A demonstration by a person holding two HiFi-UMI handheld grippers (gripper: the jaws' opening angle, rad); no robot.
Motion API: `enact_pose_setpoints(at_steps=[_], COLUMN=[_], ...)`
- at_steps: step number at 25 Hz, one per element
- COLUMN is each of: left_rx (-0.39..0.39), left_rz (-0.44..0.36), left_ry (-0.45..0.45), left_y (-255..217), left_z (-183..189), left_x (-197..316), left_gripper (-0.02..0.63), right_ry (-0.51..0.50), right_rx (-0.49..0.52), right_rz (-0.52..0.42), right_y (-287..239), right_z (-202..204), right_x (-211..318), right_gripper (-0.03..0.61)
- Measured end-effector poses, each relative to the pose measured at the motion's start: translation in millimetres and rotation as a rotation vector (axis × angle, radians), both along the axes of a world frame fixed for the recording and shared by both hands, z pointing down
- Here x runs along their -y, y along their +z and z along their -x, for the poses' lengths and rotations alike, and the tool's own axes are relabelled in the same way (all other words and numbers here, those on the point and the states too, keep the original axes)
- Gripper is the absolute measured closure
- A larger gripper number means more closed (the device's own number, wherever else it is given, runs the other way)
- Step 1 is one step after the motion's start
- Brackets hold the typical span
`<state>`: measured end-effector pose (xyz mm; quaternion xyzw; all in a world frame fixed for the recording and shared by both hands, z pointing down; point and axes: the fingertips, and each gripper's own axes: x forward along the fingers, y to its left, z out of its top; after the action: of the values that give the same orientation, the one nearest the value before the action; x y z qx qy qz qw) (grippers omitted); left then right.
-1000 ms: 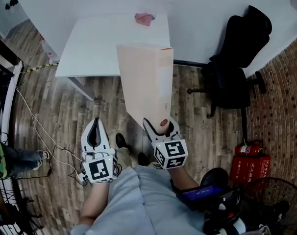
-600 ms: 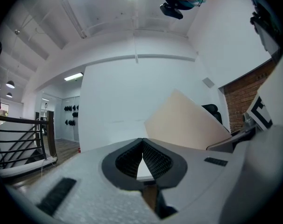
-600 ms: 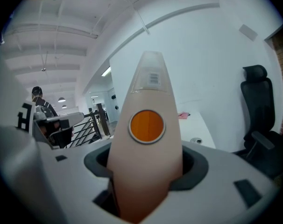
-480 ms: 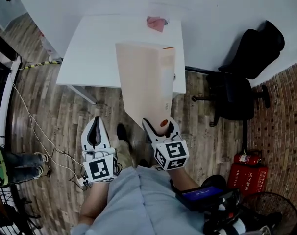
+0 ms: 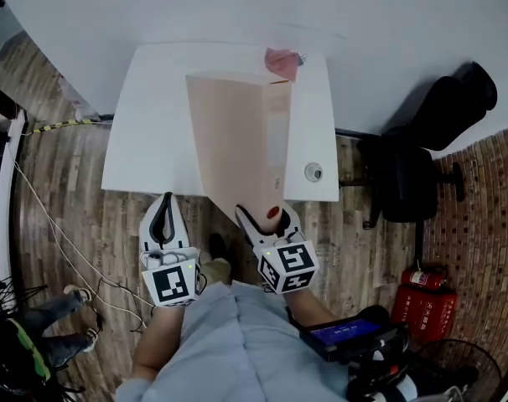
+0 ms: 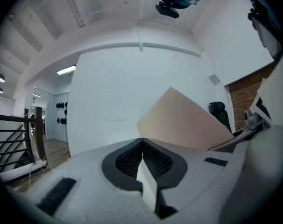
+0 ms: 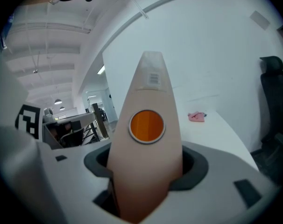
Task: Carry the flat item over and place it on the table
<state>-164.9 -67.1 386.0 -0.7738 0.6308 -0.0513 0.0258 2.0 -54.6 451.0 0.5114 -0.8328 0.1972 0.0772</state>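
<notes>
Gripping the flat binder (image 5: 237, 136) by its near end, my right gripper (image 5: 266, 216) has its jaws clamped on the two sides of the spine, around the round orange finger hole (image 7: 146, 125). In the right gripper view the pale peach binder (image 7: 148, 97) fills the gap between the jaws of that gripper (image 7: 146, 167) and rises away from me, with a small barcode label (image 7: 153, 79) near its far end. The binder stands on edge rather than lying flat, and from the head view it reaches forward from my hand across the near edge of the white counter (image 5: 149, 124), its far end close to a crumpled pink thing (image 5: 281, 63) near the counter's back edge. Whether it touches the counter I can't tell. My left gripper (image 5: 164, 203) is beside it to the left, just short of the counter's near edge and apart from the binder. Its jaws are pressed together at the tips with nothing between them, as the left gripper view (image 6: 142, 141) shows, and there the binder's broad face (image 6: 183, 120) slants up to the right. A small round object (image 5: 313, 172) sits near the counter's right front corner. Off to the right on the wooden floor (image 5: 86, 208) are a black office chair (image 5: 405, 174) and a red box (image 5: 422, 304).
</notes>
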Motion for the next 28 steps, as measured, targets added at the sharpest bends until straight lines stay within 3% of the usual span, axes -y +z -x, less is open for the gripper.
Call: enact_pose_setpoints(at_steps=[9,20,28], left_rx=[0.006,0.014,0.014], left_rz=[-0.097,-0.112,-0.087], left_ry=[0.059,0.077,0.079], left_y=[-29.3,-39.1,-33.3], left_z=[30.1,22.3,1.8], left_x=[104.5,147.1,171.4], left_gripper=[0.607,0.607,0.607], right_ry=[0.040,0.054,0.012], right_rx=[0.022,0.030,0.023], right_rz=[-0.049,-0.076,-0.026], right_y=[-20.4,-37.5,-28.1], right_z=[37.2,32.3,24.8], right_x=[87.4,128.4,151.7], right_gripper=[0.288,0.288,0.287])
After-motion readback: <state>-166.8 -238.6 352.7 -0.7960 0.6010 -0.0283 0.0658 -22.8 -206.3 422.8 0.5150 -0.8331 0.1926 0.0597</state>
